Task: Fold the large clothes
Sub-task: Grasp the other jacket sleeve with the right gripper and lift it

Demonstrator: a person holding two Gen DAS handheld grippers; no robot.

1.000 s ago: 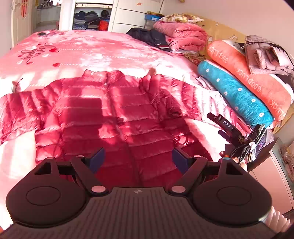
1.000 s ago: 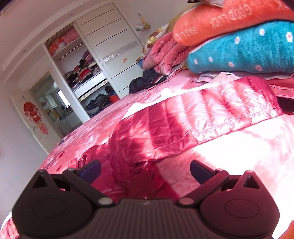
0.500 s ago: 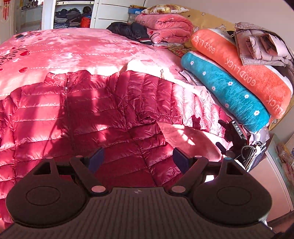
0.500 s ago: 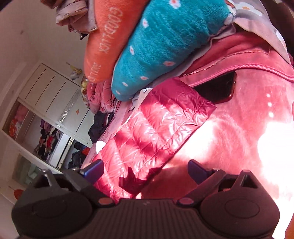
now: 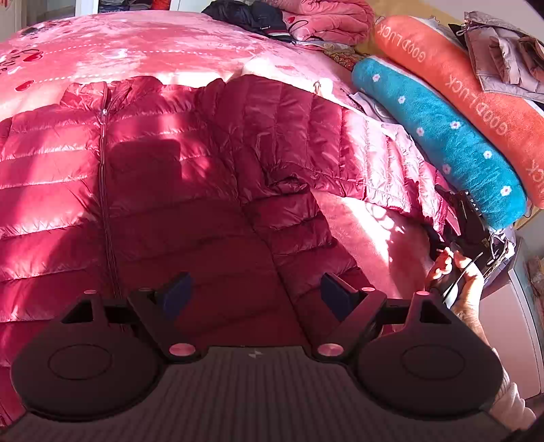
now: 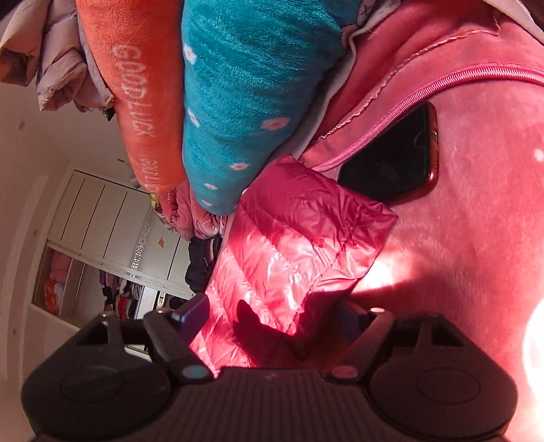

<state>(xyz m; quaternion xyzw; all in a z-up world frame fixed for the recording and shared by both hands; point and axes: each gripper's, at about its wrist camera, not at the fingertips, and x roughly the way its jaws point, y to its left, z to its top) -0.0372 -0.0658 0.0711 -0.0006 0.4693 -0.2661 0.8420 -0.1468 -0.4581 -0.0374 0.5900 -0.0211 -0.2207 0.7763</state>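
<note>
A red quilted down jacket [image 5: 142, 176] lies spread flat on the pink bed, zipper up, its right sleeve [image 5: 367, 163] stretched toward the pillows. My left gripper [image 5: 255, 294] is open and empty, hovering above the jacket's lower hem. My right gripper [image 6: 272, 316] is open, tilted on its side, with the sleeve's cuff end [image 6: 306, 244] lying between its jaws. It also shows in the left wrist view [image 5: 465, 221], held by a hand at the bed's right edge.
A teal flowered bolster [image 5: 438, 136] and an orange bolster [image 5: 476, 85] lie along the right side of the bed. A black phone [image 6: 394, 156] lies just beyond the cuff. Folded bedding [image 5: 326, 20] and a wardrobe [image 6: 112, 231] are at the far end.
My right gripper has rolled sideways and closed in on the sleeve cuff, which now lies between its jaws. My left gripper has drifted right and nearer over the jacket.
</note>
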